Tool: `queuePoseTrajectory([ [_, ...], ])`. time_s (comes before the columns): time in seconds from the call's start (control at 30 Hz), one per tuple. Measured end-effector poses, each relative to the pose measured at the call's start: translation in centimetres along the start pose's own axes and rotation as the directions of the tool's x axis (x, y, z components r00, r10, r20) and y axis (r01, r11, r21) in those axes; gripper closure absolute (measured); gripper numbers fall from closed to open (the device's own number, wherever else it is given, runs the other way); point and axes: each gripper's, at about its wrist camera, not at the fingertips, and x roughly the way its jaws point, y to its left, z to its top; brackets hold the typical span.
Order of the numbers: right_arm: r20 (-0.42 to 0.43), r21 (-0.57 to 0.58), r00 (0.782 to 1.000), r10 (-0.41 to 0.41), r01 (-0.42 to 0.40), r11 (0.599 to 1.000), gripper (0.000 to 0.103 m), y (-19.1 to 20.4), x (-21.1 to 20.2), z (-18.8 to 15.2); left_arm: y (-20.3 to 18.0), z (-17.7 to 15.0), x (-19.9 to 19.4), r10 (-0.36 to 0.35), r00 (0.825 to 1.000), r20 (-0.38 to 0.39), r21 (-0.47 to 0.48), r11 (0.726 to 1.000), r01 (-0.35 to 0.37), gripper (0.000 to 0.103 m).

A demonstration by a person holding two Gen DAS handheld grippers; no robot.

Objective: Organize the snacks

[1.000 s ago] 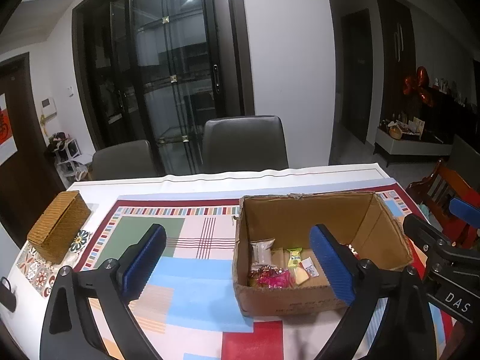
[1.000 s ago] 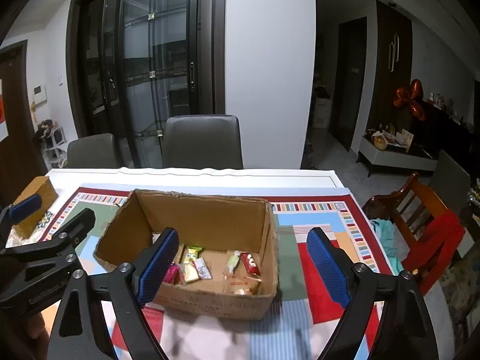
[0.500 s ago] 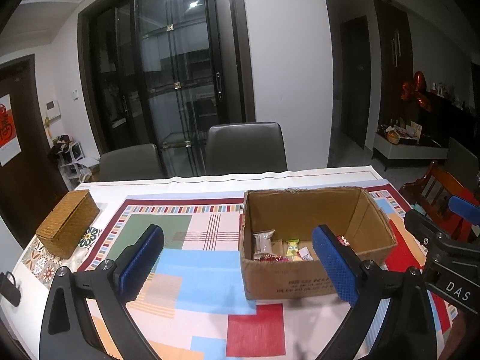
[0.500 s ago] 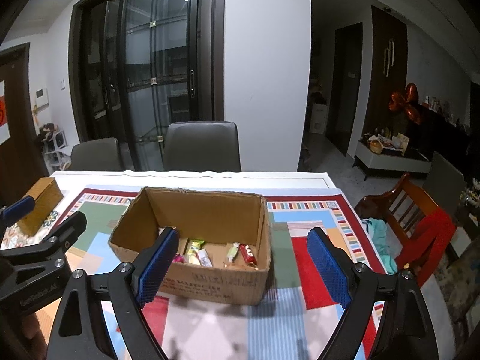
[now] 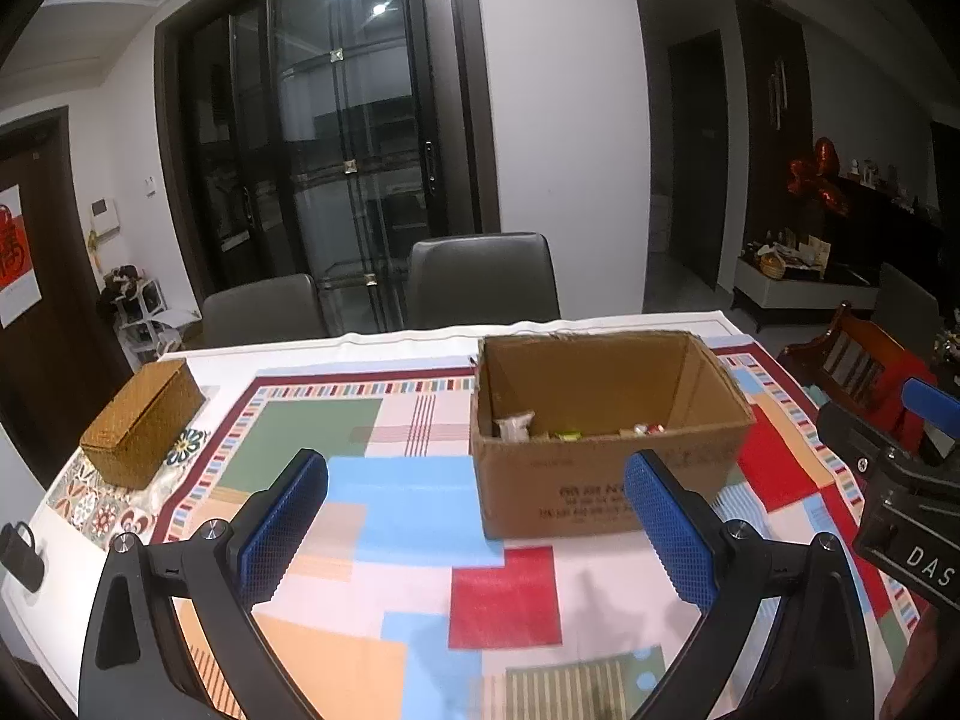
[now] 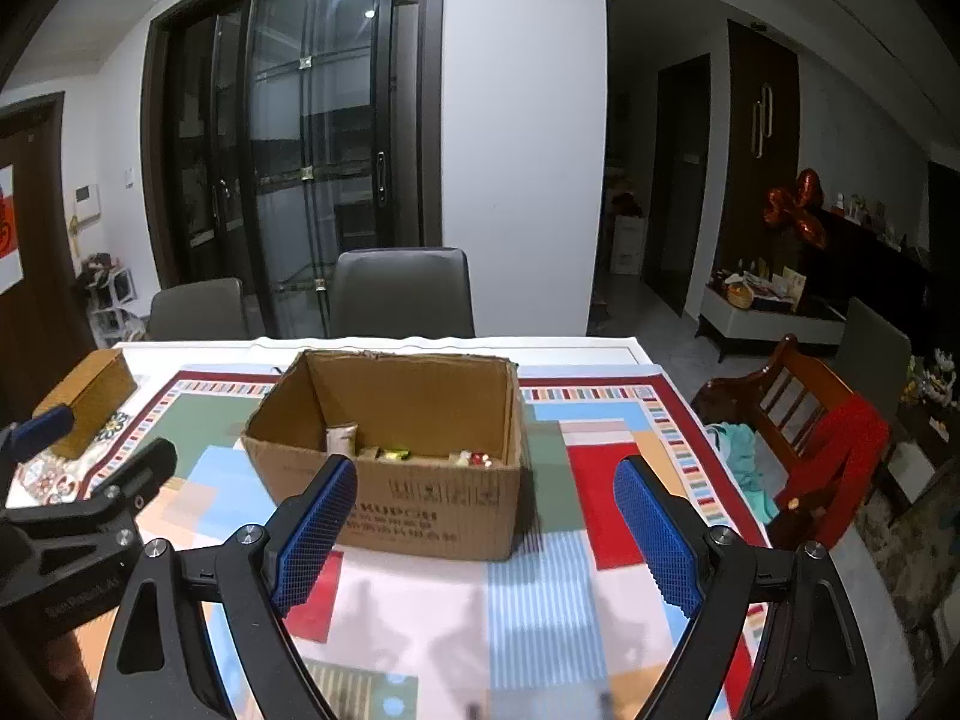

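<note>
The open brown cardboard box (image 6: 420, 498) hides most of its small wrapped snacks (image 6: 396, 453); its printed lettering, at six o'clock, blurs.

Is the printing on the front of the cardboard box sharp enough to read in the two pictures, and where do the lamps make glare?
Left wrist view: the dark printing on the open brown cardboard box is smeared and unreadable; two ceiling lamps glare in the dark glass doors. Right wrist view: the box print is blurred too; the same two spots shine on the glass.
</note>
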Motion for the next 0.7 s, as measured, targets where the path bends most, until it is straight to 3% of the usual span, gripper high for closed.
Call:
queuePoseTrajectory([
  [0.7,0.022,-0.030,1.000,-0.007,0.008,1.000,0.015,0.1,-6.4,-5.3,-0.3,-6.8,-5.4,0.017,0.999,-0.047,0.009,1.000,-0.017,0.002],
])
